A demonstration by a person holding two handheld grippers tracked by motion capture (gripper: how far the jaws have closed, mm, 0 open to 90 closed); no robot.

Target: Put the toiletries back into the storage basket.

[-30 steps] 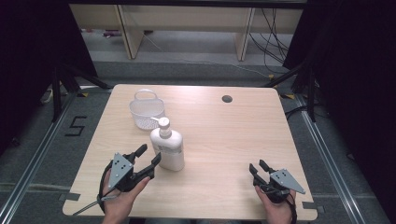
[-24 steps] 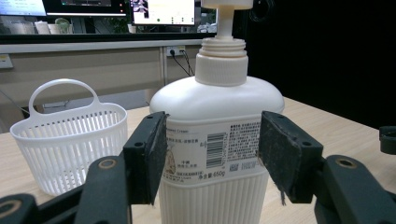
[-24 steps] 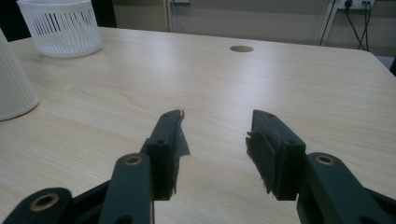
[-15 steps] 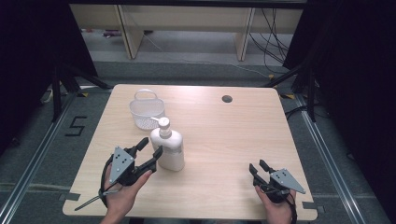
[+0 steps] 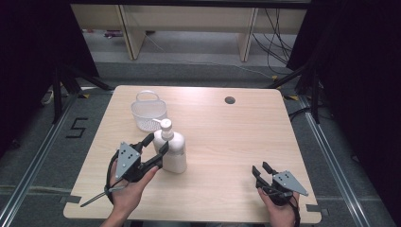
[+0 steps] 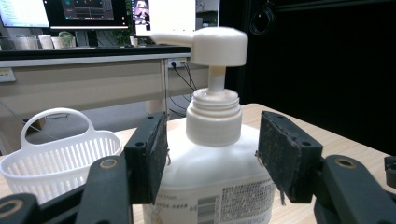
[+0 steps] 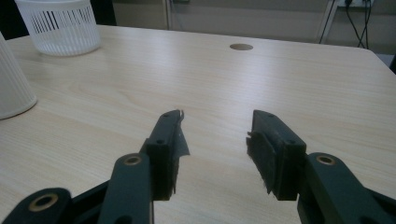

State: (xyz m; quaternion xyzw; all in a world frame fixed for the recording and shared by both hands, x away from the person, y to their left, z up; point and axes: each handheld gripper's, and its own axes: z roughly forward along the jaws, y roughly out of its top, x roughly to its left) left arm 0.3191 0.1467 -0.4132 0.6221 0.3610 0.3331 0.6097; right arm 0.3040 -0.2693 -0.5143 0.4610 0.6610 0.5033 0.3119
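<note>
A white pump bottle stands upright left of the table's middle. My left gripper is open, its jaws on either side of the bottle's shoulder and neck. In the left gripper view the pump collar stands between the two pads with gaps on both sides, and my left gripper does not visibly press on it. My right gripper rests near the front right edge, open. In the right gripper view my right gripper has nothing between its jaws, which have just opened a little wider.
A white slatted basket with a handle stands just behind the bottle, also seen as the basket in the left gripper view. A round cable hole lies at the back of the wooden table. Shelving and cables lie beyond the table.
My left gripper has moved forward and up, bringing its jaws around the bottle's upper part. The bottle has stayed in place. The right hand has not shifted.
</note>
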